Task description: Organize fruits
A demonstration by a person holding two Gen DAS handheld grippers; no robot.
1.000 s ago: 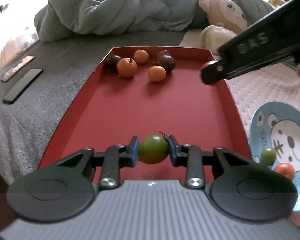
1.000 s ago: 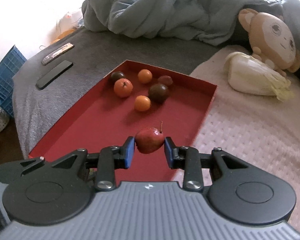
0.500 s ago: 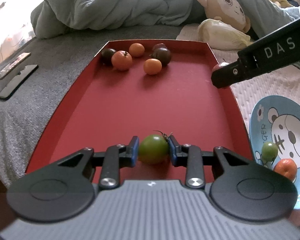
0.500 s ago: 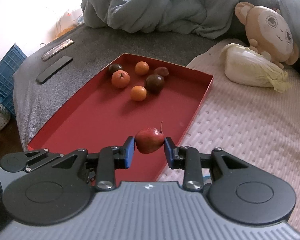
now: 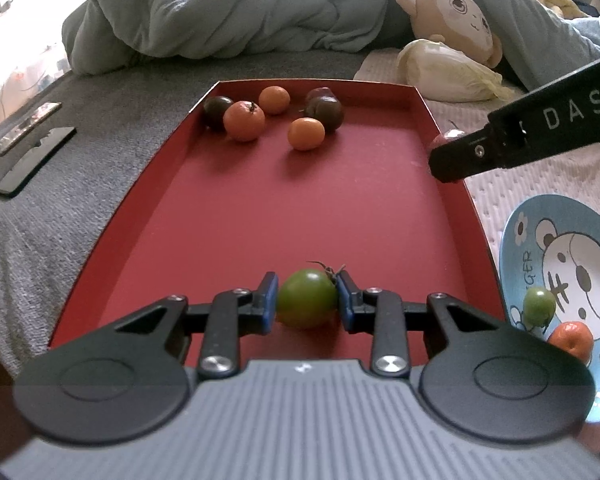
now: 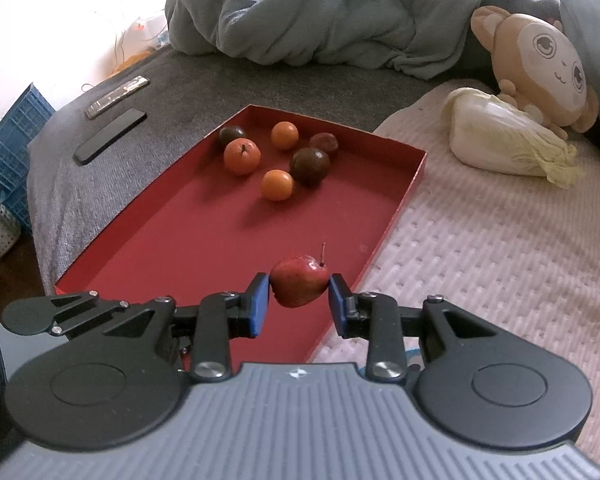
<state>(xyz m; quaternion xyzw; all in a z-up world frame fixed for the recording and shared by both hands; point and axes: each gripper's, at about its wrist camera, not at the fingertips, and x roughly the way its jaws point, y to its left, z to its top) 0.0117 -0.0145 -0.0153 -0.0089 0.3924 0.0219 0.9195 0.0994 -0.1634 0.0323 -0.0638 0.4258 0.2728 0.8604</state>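
1. A grey quilt (image 6: 340, 12) lies bunched at the bed's (image 6: 148, 92) far end.
2. A plush monkey (image 6: 540, 68) leans beside a cabbage (image 6: 504, 140).
3. Two dark flat devices (image 6: 112, 136) lie side by side, left.
4. A blue crate (image 6: 8, 152) stands off the bed.

Each hand-held gripper has the same build. The left hand-held gripper (image 5: 307, 298) and the right hand-held gripper (image 6: 299, 300) each carry a grey ribbed housing at 6 o'clock, marked by a small white emblem at its front edge. Two round black discs with a shallow circular recess flank the housing at 4 and 8 o'clock. Black linkage bars, pinned with silver screws, run toward the fingers. Each finger ends in a blue pad (image 5: 269, 294). Seen side-on from the left camera, the right unit's black finger bar bears white letters "DAS".
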